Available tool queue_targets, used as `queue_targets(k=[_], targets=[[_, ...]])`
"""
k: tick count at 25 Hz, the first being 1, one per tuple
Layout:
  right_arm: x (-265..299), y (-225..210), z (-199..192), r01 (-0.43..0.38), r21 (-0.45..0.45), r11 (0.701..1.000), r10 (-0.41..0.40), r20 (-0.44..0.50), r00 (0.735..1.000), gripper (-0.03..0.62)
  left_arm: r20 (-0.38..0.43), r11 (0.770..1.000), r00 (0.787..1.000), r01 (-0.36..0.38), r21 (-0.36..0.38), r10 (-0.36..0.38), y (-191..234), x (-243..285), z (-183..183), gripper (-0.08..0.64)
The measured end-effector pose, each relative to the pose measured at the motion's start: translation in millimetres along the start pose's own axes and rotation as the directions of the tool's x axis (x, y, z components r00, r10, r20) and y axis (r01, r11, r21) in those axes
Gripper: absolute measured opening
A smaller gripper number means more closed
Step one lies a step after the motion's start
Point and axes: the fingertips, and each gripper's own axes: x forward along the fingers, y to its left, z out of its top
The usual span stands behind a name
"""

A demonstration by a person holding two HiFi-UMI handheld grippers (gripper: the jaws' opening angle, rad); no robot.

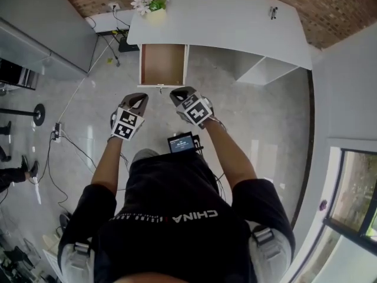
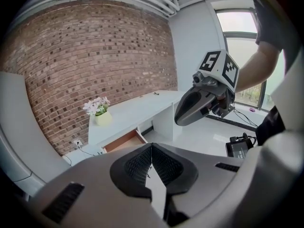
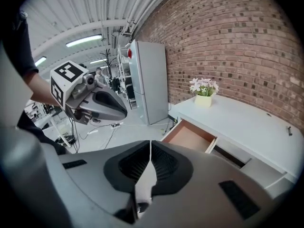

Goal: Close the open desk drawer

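A white desk (image 1: 224, 16) stands against the brick wall, and its left drawer (image 1: 163, 65) is pulled out, showing an empty wood-coloured bottom. Both grippers hover above the floor just in front of the drawer's white front panel, without touching it. My left gripper (image 1: 136, 101) is shut with nothing in it and sits a little left of the drawer's middle. My right gripper (image 1: 180, 92) is also shut and empty, near the drawer's right front corner. The open drawer (image 2: 124, 140) shows beyond the left gripper (image 2: 152, 147). It also shows as the drawer (image 3: 190, 136) past the right gripper (image 3: 151, 144).
A pot of white flowers (image 1: 151, 2) stands on the desk's left end, above the drawer. A small dark item (image 1: 273, 12) lies at the desk's right. An open shelf bay (image 1: 268, 69) sits under the desk. Cables (image 1: 70, 99) run across the floor at left, beside a grey cabinet (image 3: 147, 80).
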Motion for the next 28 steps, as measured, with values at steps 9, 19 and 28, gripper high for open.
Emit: queue_targets(k=[9,19,28], targets=[[25,-14,35,0.033,0.016,0.999,-0.033,0.009,0.999,0.017,0.003,1.0,1.0,0.017,0.005,-0.017,45,6,1,0.012],[34,-20,59,0.096,0.03,0.995,-0.097,0.008,0.995,0.017,0.019,0.999,0.999,0.029,0.025,-0.029,87,1,-4,0.012],[49,-9,71,0.08,0.004,0.997,-0.08,-0.008,0.997,0.017,0.02,0.999,0.999,0.035,0.004,-0.035,102,-4,-13,0.012]])
